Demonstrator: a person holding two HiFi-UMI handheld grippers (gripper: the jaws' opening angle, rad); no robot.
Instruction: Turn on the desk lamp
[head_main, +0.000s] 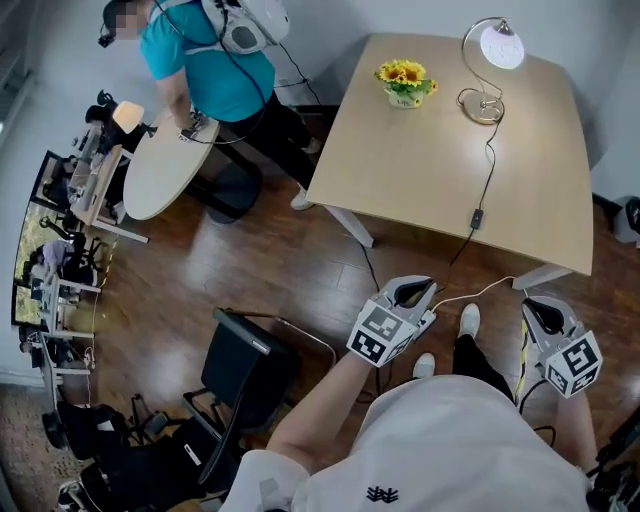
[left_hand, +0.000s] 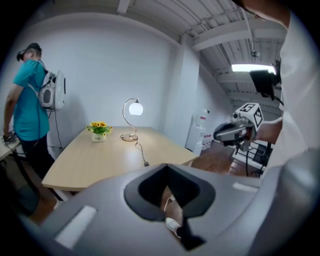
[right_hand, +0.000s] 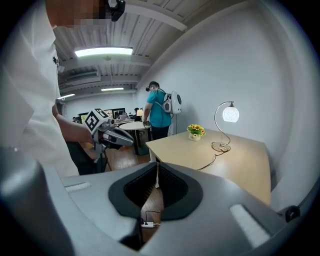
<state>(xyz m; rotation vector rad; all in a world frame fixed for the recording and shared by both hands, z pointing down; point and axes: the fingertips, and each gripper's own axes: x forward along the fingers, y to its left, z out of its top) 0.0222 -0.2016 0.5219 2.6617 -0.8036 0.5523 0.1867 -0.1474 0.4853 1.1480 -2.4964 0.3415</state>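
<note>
The desk lamp (head_main: 500, 45) stands at the far corner of the wooden table (head_main: 420, 170), and its round white shade glows. Its cord runs toward me with a small inline switch (head_main: 477, 217) near the table's front edge. My left gripper (head_main: 413, 293) and right gripper (head_main: 540, 312) hang over the floor in front of the table, close to my body. Both are shut and hold nothing. From the left gripper view the lamp (left_hand: 135, 108) is far beyond the left gripper (left_hand: 167, 172). The right gripper (right_hand: 158, 170) points past the table corner, the lamp (right_hand: 230, 114) to its right.
A pot of sunflowers (head_main: 405, 85) sits left of the lamp. A person in a teal shirt (head_main: 205, 60) stands at a round table (head_main: 170, 165). A black chair (head_main: 245, 365) is at my left. A power strip (right_hand: 147, 224) lies on the floor.
</note>
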